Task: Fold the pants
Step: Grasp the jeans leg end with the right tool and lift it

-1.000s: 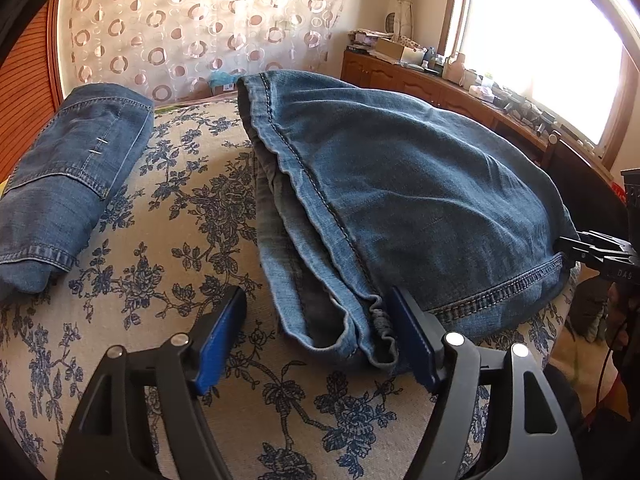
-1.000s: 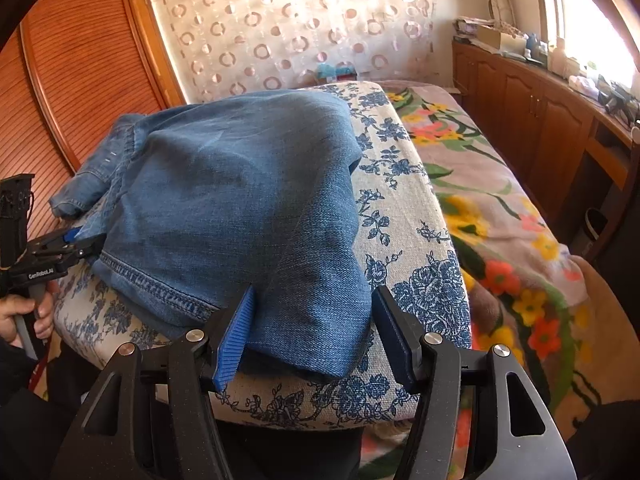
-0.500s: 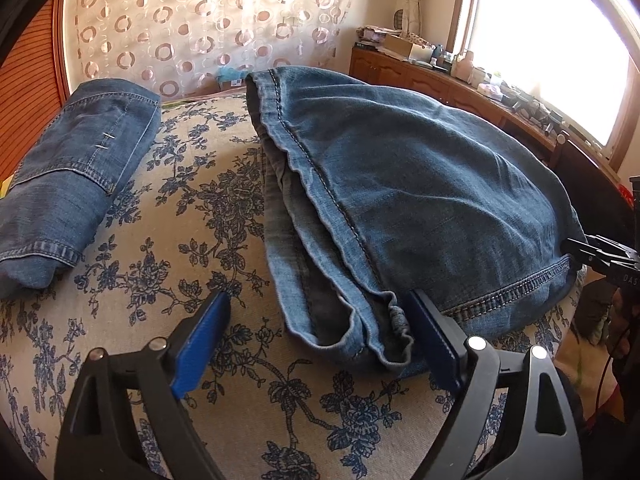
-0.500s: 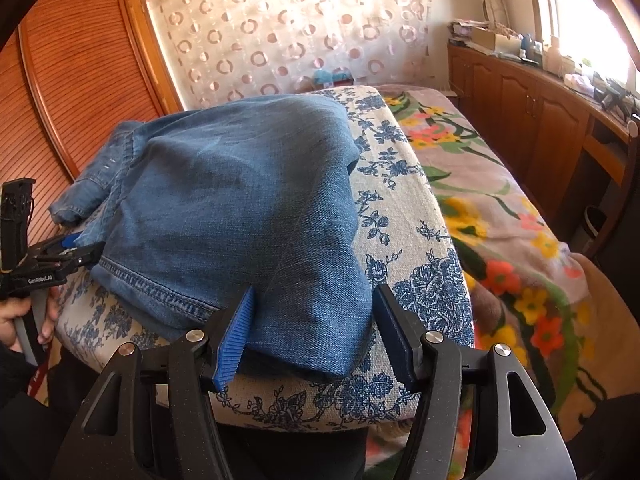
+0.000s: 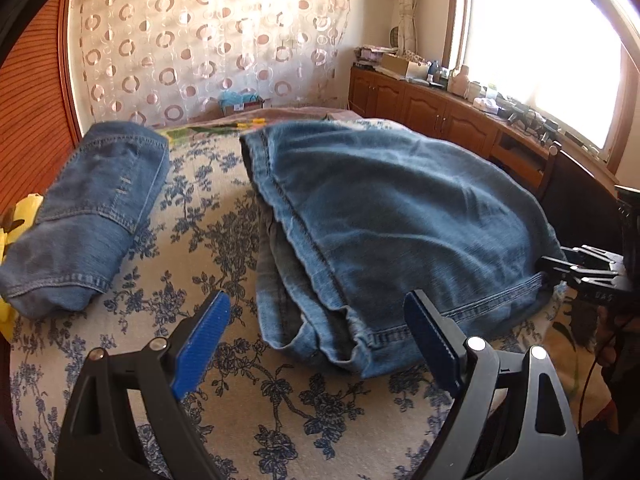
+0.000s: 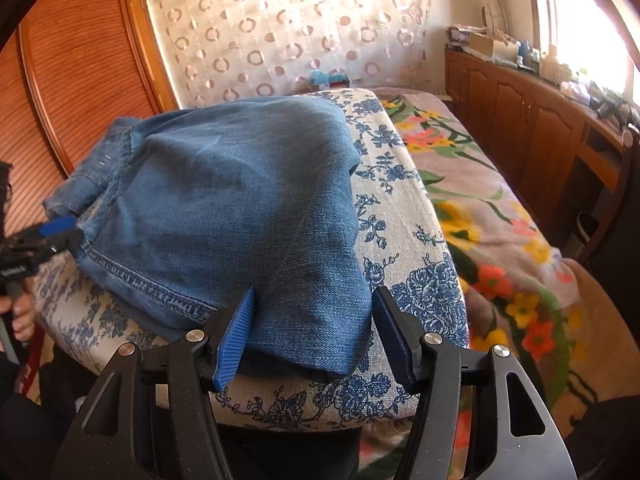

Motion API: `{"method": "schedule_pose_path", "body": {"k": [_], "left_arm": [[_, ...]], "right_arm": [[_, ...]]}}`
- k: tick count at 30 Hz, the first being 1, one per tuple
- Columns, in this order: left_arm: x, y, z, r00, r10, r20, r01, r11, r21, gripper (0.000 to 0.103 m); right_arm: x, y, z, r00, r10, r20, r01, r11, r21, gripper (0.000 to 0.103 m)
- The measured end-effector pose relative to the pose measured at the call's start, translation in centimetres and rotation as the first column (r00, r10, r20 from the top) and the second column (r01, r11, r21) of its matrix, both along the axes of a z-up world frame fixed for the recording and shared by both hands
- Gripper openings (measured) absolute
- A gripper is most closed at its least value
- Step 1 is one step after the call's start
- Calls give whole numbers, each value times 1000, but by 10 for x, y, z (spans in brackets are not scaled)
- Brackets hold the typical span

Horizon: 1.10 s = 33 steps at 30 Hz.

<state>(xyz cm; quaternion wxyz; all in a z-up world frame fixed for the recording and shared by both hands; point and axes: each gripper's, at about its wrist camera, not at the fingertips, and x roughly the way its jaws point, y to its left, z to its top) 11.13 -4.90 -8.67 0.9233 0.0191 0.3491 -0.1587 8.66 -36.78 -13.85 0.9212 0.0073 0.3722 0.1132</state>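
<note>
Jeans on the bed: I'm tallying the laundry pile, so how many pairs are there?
2. A folded pair of jeans lies at the left of the floral cover; a larger pair lies right of it, near the edge. Others may be out of view.

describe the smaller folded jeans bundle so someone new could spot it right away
Start at the padded surface with the blue floral cover. Two denim items lie on it: the big spread pair of jeans on the window side, and the smaller folded jeans bundle toward the wooden slatted wall. The bundle is a compact narrow roll with a stitched back pocket facing up.
</note>
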Motion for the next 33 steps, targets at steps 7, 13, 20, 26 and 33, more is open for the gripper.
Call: {"method": "schedule_pose_path", "body": {"k": [7,13,20,26,33], "left_arm": [[-2,-12,19,999,-23,40,23,1000,0,89],[-2,-18,17,999,-31,38,31,999,10,89],[-4,-13,15,999,-11,32,11,1000,2,89],[-6,0,14,999,15,39,-15,1000,-11,89],[-11,24,25,994,84,68,-83,996,-17,89]], "right_arm": [[-7,15,16,997,17,72,-12,997,-70,19],[-6,21,33,994,29,109,-22,998,-64,14],[-5,28,47,989,42,140,-35,998,-49,12],[1,34,57,987,57,153,-51,998,-38,11],[11,53,74,979,95,182,-92,996,-20,10]]}}
